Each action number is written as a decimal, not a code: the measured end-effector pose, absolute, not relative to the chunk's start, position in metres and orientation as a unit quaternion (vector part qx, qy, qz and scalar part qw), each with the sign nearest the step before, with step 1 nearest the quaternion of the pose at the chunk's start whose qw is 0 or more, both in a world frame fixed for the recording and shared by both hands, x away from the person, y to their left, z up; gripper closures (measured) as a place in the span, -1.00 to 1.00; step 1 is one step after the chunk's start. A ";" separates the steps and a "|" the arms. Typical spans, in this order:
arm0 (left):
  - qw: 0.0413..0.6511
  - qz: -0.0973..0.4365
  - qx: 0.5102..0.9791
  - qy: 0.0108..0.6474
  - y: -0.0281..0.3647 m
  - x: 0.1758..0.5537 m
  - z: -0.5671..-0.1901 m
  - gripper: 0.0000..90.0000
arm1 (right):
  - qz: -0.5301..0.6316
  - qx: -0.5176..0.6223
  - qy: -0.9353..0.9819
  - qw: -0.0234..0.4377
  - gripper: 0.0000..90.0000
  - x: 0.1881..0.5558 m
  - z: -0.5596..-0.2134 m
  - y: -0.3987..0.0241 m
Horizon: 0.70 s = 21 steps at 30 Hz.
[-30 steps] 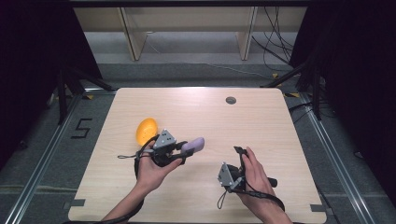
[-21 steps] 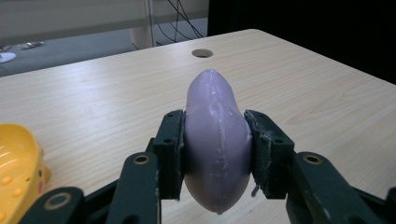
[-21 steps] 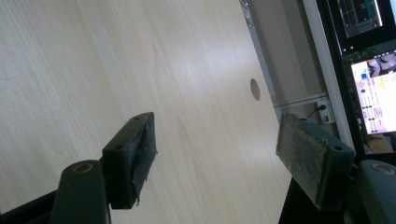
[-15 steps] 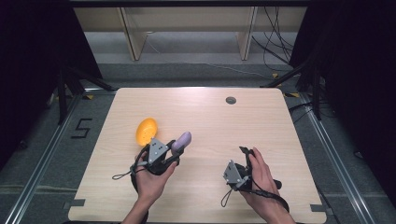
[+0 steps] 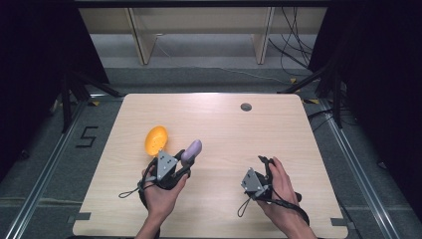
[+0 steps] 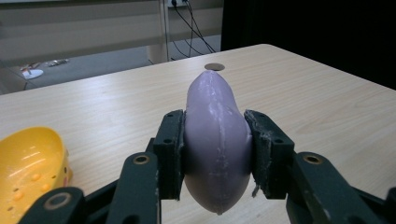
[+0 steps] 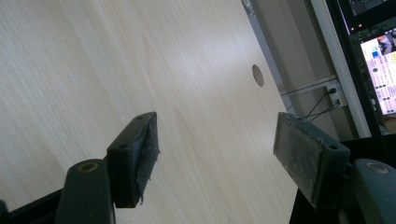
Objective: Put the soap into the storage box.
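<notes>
Surface (image 5: 224,129): pale wood, rounded corners, 1 round grommet hole (image 5: 246,106). Floor (image 5: 45,164): grey, marked "5" (image 5: 86,136). Wooden shelving (image 5: 199,30) behind; black curtains (image 5: 35,50) both sides; loose cables (image 5: 293,50) at the rear right.

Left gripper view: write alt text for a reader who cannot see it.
A hand-held gripper clamps a smooth purple eggplant-shaped toy between its two black jaws, the toy's tip pointing away over a light wooden table. A yellow bowl-like piece lies on the table at lower left.

Black claws (image 6: 217,154) w/ worn pads, brass rivets; grey plates, black cables.
</notes>
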<state>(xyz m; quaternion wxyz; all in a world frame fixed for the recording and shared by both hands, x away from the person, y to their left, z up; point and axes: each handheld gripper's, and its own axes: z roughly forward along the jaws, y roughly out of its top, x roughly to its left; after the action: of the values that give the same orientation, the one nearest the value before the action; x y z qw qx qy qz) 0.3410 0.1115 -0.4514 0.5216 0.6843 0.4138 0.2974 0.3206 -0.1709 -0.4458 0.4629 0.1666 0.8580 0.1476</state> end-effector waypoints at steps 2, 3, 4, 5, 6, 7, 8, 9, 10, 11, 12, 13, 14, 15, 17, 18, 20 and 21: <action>0.520 0.302 0.683 0.414 0.112 0.341 -0.451 0.31 | 0.151 0.170 0.856 0.463 -0.29 0.321 -0.446 -0.171; 0.519 0.304 0.683 0.415 0.112 0.341 -0.450 0.31 | 0.155 0.173 0.856 0.462 -0.29 0.321 -0.446 -0.171; 0.519 0.304 0.683 0.415 0.112 0.341 -0.450 0.31 | 0.158 0.177 0.855 0.460 -0.29 0.321 -0.446 -0.171; 0.521 0.307 0.681 0.413 0.113 0.342 -0.450 0.31 | 0.157 0.176 0.856 0.461 -0.29 0.321 -0.446 -0.171; 0.518 0.309 0.681 0.416 0.114 0.341 -0.450 0.31 | 0.155 0.173 0.856 0.461 -0.29 0.322 -0.446 -0.171; 0.517 0.311 0.680 0.416 0.114 0.341 -0.450 0.31 | 0.154 0.170 0.857 0.462 -0.29 0.322 -0.446 -0.171; 0.517 0.313 0.679 0.416 0.115 0.341 -0.450 0.31 | 0.157 0.173 0.857 0.460 -0.28 0.322 -0.447 -0.171; 0.517 0.316 0.678 0.417 0.115 0.341 -0.450 0.31 | 0.157 0.173 0.857 0.459 -0.28 0.322 -0.447 -0.171; 0.517 0.318 0.676 0.419 0.115 0.341 -0.450 0.31 | 0.161 0.176 0.856 0.458 -0.28 0.321 -0.447 -0.170; 0.516 0.321 0.675 0.418 0.116 0.341 -0.450 0.31 | 0.161 0.177 0.856 0.458 -0.28 0.321 -0.447 -0.170; 0.515 0.324 0.674 0.419 0.117 0.341 -0.450 0.31 | 0.161 0.177 0.856 0.458 -0.28 0.321 -0.447 -0.170; 0.513 0.326 0.674 0.420 0.117 0.342 -0.450 0.31 | 0.162 0.177 0.856 0.457 -0.28 0.321 -0.447 -0.170; 0.514 0.320 0.671 0.428 0.117 0.341 -0.450 0.31 | 0.162 0.177 0.856 0.458 -0.28 0.321 -0.447 -0.170; 0.515 0.321 0.670 0.429 0.118 0.342 -0.450 0.31 | 0.162 0.177 0.856 0.457 -0.28 0.321 -0.447 -0.171; 0.512 0.325 0.669 0.431 0.121 0.343 -0.450 0.31 | 0.161 0.168 0.858 0.459 -0.28 0.322 -0.446 -0.171; 0.513 0.326 0.666 0.432 0.122 0.343 -0.449 0.31 | 0.162 0.177 0.857 0.457 -0.28 0.322 -0.447 -0.171; 0.510 0.332 0.665 0.433 0.124 0.344 -0.449 0.31 | 0.162 0.177 0.857 0.457 -0.28 0.322 -0.447 -0.171; 0.512 0.334 0.660 0.437 0.126 0.344 -0.448 0.31 | 0.162 0.171 0.857 0.458 -0.28 0.322 -0.446 -0.171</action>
<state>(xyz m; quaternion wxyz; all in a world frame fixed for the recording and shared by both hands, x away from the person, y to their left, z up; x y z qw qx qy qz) 0.3438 0.1259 -0.4484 0.5118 0.6601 0.4369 0.3339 0.3221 -0.1708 -0.4459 0.4578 0.1710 0.8572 0.1622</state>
